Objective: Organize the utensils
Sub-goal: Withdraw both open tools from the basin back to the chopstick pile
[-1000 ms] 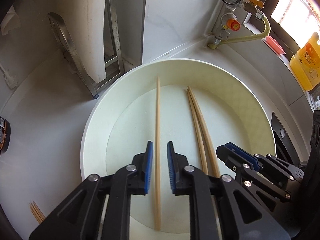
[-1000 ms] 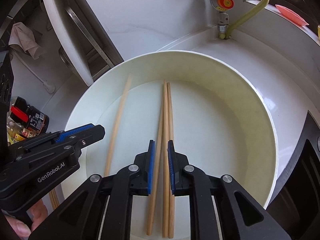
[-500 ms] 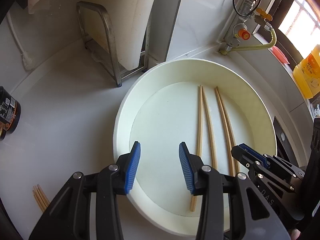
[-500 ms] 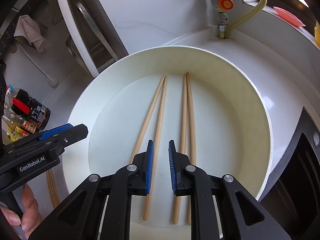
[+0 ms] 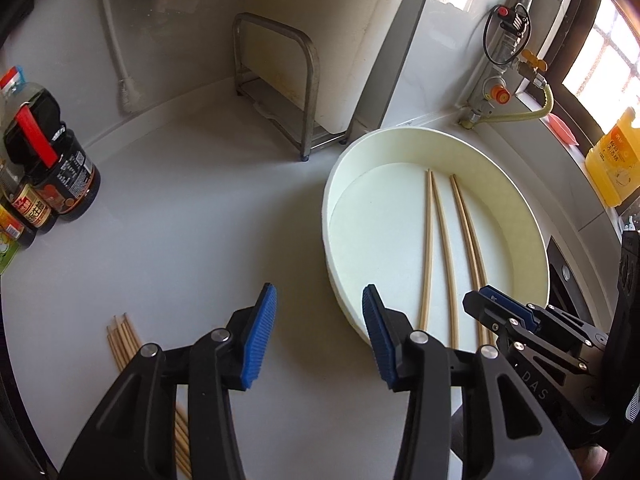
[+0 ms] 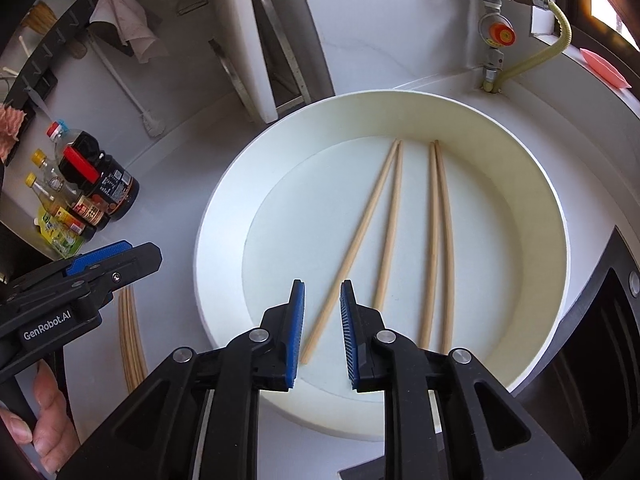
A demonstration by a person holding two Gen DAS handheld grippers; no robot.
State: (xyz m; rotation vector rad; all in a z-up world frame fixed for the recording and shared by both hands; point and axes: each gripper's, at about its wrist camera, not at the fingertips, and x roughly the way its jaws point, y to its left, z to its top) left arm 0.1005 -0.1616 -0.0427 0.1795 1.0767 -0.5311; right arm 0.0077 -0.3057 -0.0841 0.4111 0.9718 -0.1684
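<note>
A round cream tray (image 5: 516,196) (image 6: 224,208) holds several wooden chopsticks (image 5: 428,248) (image 6: 436,240) lying as two pairs. My left gripper (image 5: 318,332) is open and empty, above the white counter just left of the tray. A bundle of loose chopsticks (image 5: 122,336) (image 6: 130,344) lies on the counter to its left. My right gripper (image 6: 320,324) is open and empty, above the tray's near edge, by the near end of the left pair. It also shows in the left wrist view (image 5: 508,312).
Sauce bottles (image 5: 48,168) (image 6: 96,184) stand at the left. A metal rack (image 5: 280,92) with a white board stands behind the tray. A gas valve and yellow hose (image 5: 516,96) are at the back right, a yellow oil jug (image 5: 612,160) by the window, a dark stove edge (image 6: 600,320) at the right.
Both grippers let go of their chopsticks and opened. The left gripper moved left off the tray toward the loose bundle. The right gripper pulled back and up.
</note>
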